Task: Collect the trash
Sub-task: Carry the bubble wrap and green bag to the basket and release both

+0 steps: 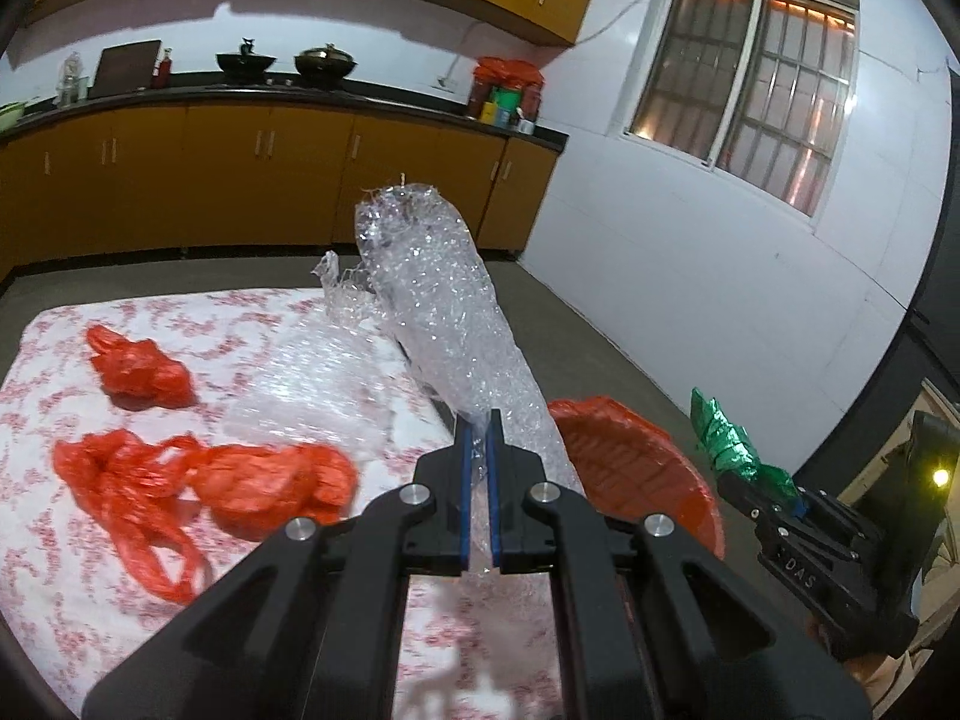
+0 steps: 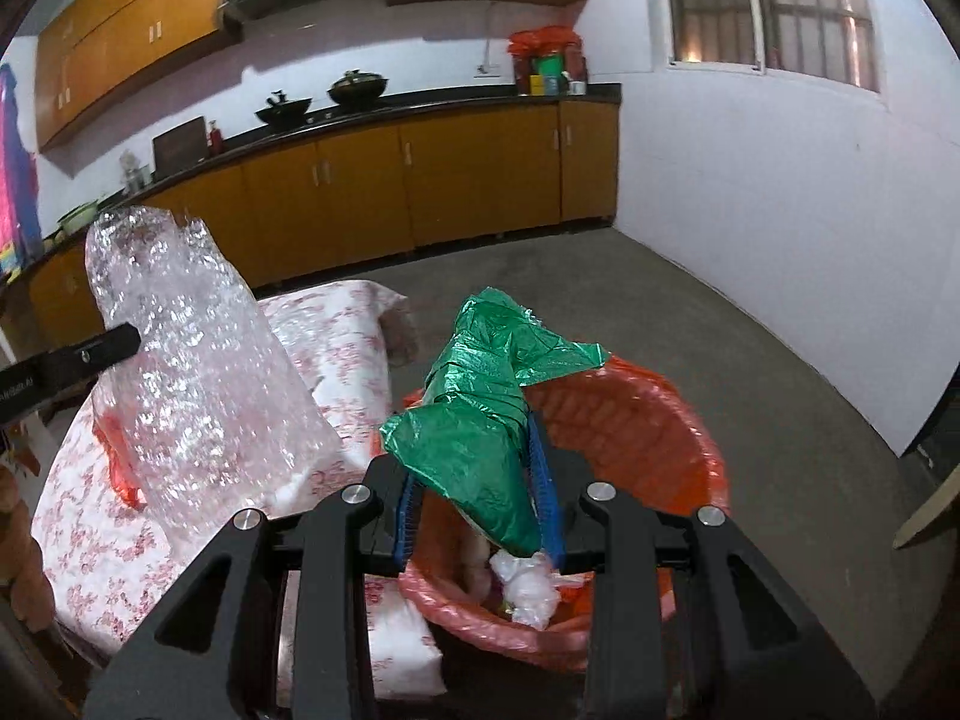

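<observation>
Because both loads were thin film held by one end only, the main risk was slippage: the long bubble wrap roll [image 1: 432, 312] stood far out beyond the left gripper [image 1: 478, 450] and could lever free or catch the red bin liner rim. The green plastic bag [image 2: 480, 414] could fall outside the red-lined bin [image 2: 672, 420] if let go early, since only part of it hung over the bin opening. The left jaws were pressed nearly together on the roll's lower end, beside the bin and above the desk [image 1: 72, 540] edge. The right gripper [image 2: 480, 498] had its jaws partly apart, clamping the bunched green bag between them, directly above the bin's near rim. Red bags [image 1: 198, 480] lay on the desk, away from the bin.
</observation>
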Demonstrator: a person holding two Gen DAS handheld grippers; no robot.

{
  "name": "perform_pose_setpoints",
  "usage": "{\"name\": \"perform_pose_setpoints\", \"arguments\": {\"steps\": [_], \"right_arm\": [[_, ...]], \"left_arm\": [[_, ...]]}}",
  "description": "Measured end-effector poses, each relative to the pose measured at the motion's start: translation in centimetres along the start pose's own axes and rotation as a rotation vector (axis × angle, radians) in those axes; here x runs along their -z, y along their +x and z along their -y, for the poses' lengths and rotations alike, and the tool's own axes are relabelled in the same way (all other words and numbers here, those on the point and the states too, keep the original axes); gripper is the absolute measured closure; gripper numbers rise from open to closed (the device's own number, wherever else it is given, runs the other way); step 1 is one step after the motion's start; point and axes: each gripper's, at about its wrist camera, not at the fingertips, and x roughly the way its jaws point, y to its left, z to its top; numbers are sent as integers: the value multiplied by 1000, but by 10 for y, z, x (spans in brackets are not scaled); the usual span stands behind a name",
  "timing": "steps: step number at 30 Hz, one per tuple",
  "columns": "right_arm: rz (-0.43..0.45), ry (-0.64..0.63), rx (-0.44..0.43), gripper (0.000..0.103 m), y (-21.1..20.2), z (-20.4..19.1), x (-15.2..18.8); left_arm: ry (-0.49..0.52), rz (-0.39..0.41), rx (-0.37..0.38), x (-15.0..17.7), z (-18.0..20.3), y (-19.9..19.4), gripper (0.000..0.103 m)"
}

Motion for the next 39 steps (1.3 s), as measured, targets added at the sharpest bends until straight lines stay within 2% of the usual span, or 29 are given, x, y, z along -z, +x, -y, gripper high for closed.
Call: {"name": "perform_pose_setpoints", "arguments": {"steps": [19, 30, 32, 34, 36, 39], "right_arm": [[-3, 95, 50, 70, 13, 48, -5], [-21, 125, 64, 69, 25, 57, -4], [-20, 129, 68, 62, 26, 57, -3], [-17, 131, 66, 47, 26, 58, -1], [-10, 131, 71, 40, 25, 60, 0], [-6, 140, 80, 35, 23, 64, 2]], "left_arm": [[48, -96, 107, 15, 58, 75, 97], [63, -158, 143, 27, 79, 109, 96], [58, -172, 146, 30, 79, 115, 90], [53, -182, 139, 33, 77, 118, 76], [45, -190, 127, 35, 71, 119, 72], [19, -189, 107, 34, 57, 115, 68]]}}
